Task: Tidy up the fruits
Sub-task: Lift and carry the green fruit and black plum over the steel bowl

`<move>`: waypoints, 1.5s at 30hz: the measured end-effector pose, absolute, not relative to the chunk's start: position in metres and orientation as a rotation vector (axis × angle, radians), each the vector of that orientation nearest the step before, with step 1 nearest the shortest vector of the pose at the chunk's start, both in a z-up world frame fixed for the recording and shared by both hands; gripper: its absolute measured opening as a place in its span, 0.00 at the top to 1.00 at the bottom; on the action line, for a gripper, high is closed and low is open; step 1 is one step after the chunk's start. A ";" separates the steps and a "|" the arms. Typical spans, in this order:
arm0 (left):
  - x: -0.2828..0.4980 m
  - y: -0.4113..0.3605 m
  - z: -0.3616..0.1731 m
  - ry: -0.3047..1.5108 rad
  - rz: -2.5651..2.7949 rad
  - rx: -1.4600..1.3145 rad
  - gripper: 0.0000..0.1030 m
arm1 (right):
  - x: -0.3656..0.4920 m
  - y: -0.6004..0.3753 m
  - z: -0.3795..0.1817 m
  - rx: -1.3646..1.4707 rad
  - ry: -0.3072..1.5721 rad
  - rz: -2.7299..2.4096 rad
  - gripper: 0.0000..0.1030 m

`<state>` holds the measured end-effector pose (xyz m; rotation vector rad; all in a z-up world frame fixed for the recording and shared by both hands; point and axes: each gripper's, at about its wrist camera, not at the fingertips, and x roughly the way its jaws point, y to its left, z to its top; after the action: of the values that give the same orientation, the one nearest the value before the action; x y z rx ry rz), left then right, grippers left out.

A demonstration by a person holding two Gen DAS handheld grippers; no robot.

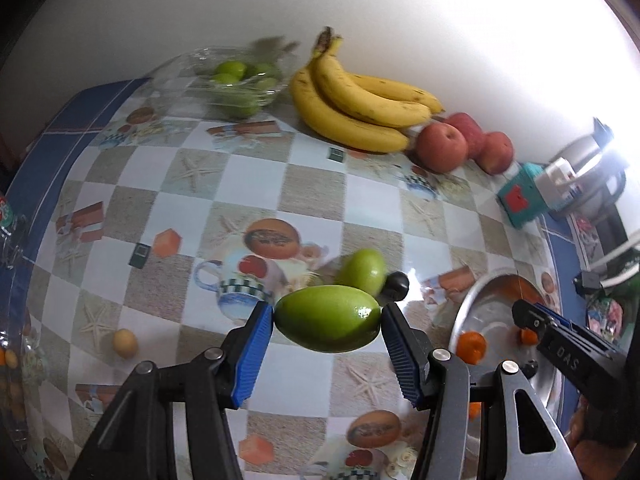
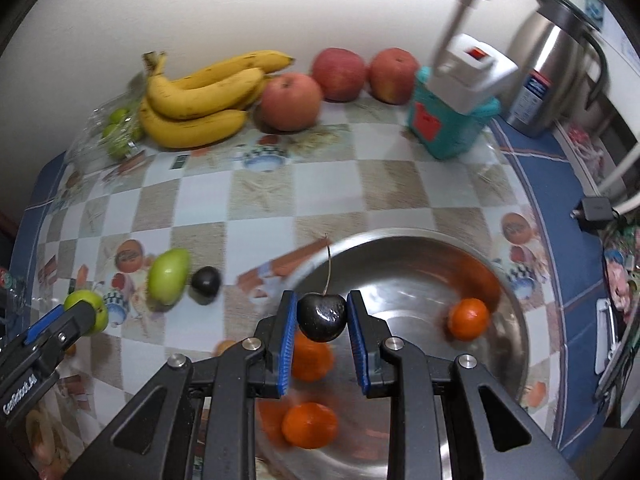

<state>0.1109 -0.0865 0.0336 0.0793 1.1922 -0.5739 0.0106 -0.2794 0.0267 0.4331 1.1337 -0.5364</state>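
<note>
Over the worktop [image 2: 280, 208] my left tongs [image 1: 327, 320] clamp a green fruit [image 1: 327, 319], right tongs [image 2: 322, 316] pinch a cherry [image 2: 322, 317] above the bowl [image 2: 400, 240] of oranges [image 2: 468, 318]; another green fruit [image 2: 168, 276] and cherry [image 2: 205, 280] remain loose.

Left gripper [image 1: 327, 322] clamping a green fruit [image 1: 327, 317] between its blue pads above the checked tablecloth [image 1: 256, 184]. Just behind that fruit: a second green fruit [image 1: 362, 271] and a dark cherry [image 1: 397, 285]. Right of it: steel bowl [image 1: 480, 292] with oranges [image 1: 472, 346]. Far behind: bananas [image 1: 356, 100], apples [image 1: 440, 146].
</note>
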 end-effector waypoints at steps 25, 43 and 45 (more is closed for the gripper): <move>0.018 -0.170 0.030 1.242 -0.919 0.213 0.43 | -0.062 -0.331 0.012 0.593 1.167 -0.653 0.74; 0.004 -0.200 0.009 1.279 -0.992 0.233 0.43 | -0.077 -0.353 -0.015 0.680 1.202 -0.668 0.74; 0.002 -0.203 0.006 1.283 -0.995 0.236 0.43 | -0.078 -0.354 -0.016 0.683 1.204 -0.667 0.74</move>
<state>0.0022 -0.2034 0.0064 0.2358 1.2828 -0.9946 -0.0784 -0.3543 -0.0163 0.6830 1.2037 -0.6674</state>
